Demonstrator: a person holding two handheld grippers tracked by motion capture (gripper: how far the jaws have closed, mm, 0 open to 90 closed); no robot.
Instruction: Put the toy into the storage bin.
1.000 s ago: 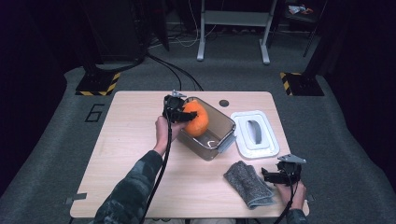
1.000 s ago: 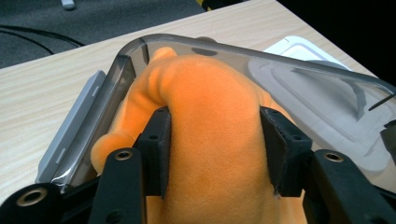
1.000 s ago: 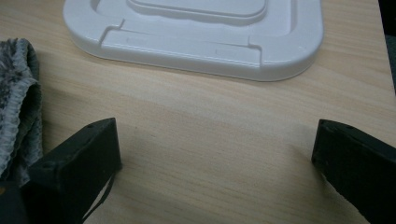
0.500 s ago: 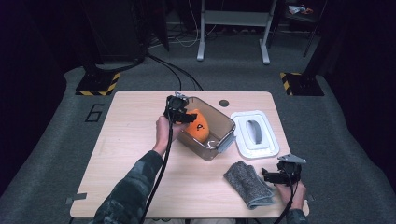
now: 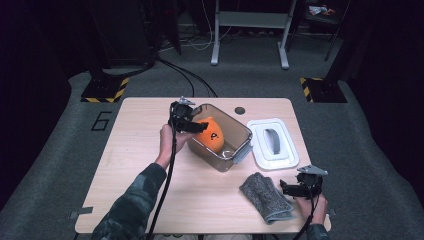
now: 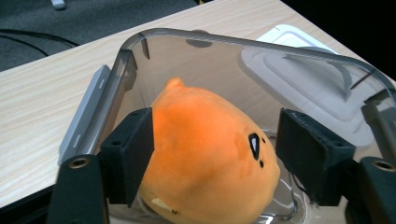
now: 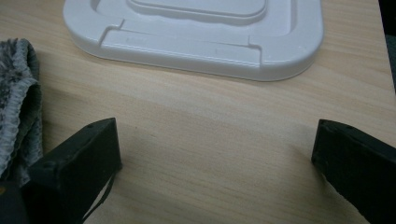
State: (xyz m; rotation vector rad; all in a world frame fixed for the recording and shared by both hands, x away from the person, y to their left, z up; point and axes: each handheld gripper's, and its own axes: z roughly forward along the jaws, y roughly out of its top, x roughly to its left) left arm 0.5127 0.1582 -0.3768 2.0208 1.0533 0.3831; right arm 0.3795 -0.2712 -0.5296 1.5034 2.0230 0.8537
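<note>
An orange plush toy (image 5: pixel 212 134) with a small black face lies inside the clear plastic container (image 5: pixel 239 151) at the table's middle. My left gripper (image 5: pixel 194 125) reaches into the container from its left rim. Its jaws have just been opening and straddle the plush (image 6: pixel 205 154): the left pad (image 6: pixel 135 144) still brushes it, the right pad (image 6: pixel 303 149) stands clear. My right gripper (image 5: pixel 294 190) rests open at the front right of the table, its jaws (image 7: pixel 215 144) spread over bare wood.
The container's white lid (image 5: pixel 272 142) lies flat to its right, also ahead of the right gripper (image 7: pixel 196 32). A folded grey cloth (image 5: pixel 265 197) lies just left of the right gripper. The wooden table (image 5: pixel 135 165) has free room on its left half.
The left gripper lowered the orange plush from above the rim into the container, and its jaws spread apart off the plush. The right gripper kept still.
</note>
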